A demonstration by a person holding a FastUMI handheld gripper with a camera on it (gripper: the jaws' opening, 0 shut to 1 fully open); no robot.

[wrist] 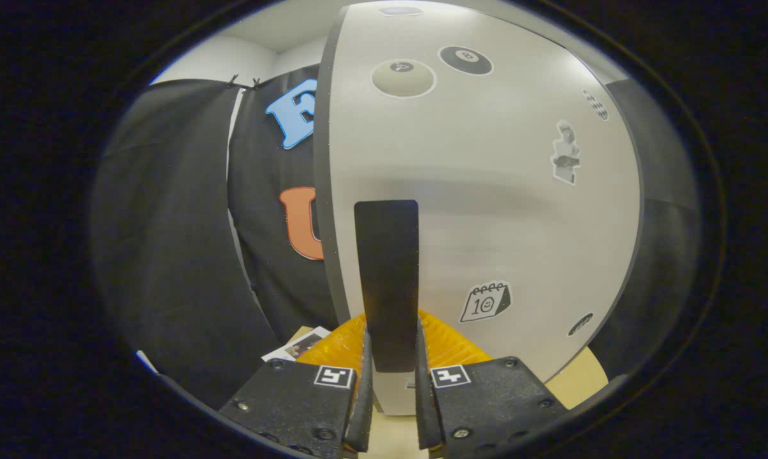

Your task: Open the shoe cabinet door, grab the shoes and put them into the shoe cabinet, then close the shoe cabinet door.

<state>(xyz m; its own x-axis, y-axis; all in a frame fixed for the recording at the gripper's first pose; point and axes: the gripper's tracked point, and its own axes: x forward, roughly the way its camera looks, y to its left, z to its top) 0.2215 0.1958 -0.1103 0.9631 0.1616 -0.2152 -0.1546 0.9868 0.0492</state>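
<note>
Both fingers of the gripper [390, 382] are seen clamped on the dark upright handle [387, 280] of the cabinet door [485, 191], which stands directly ahead. Its long axis runs vertically — parallel to the fingers' gap — so a straight pull seems called for.
</note>
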